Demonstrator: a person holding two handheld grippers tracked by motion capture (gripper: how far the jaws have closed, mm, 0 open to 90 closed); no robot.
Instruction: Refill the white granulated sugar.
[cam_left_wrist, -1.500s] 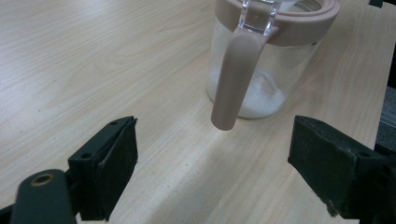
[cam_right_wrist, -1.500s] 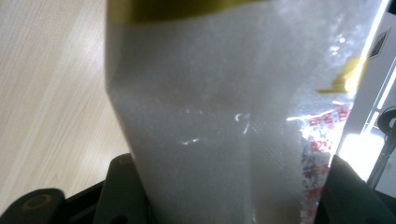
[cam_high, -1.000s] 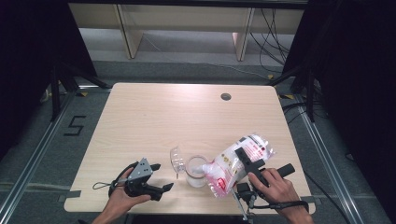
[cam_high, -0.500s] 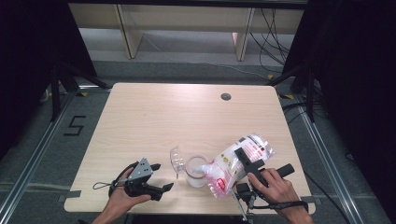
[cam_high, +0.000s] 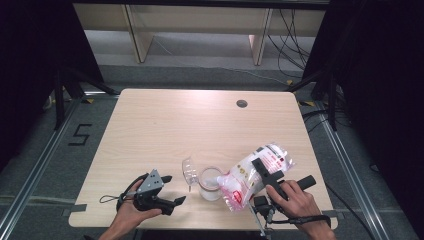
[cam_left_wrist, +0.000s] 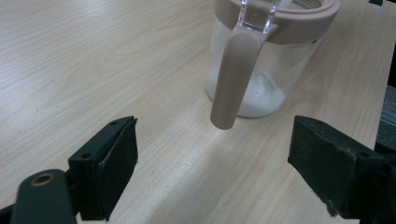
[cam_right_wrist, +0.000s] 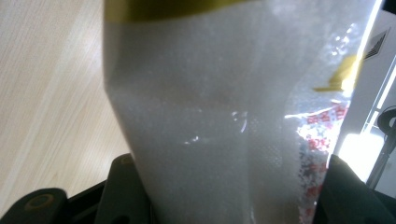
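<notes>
The right gripper (cam_high: 261, 176) squeezes the bag (cam_high: 252, 176), tipped over the jar (cam_high: 210, 183) at bottom middle. A little white powder is in; most is left. The left gripper (cam_high: 169, 192) waits with jaws wide apart.

Left hand-held gripper (cam_high: 169, 190) agape, right hand-held gripper (cam_high: 265, 170) clamped.

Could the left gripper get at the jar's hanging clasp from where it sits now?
Probably yes. The left gripper is open, its jaws standing to either side of the clasp, with bare table between them and the jar. The bag tilts over the jar's far side, held by the right gripper.
</notes>
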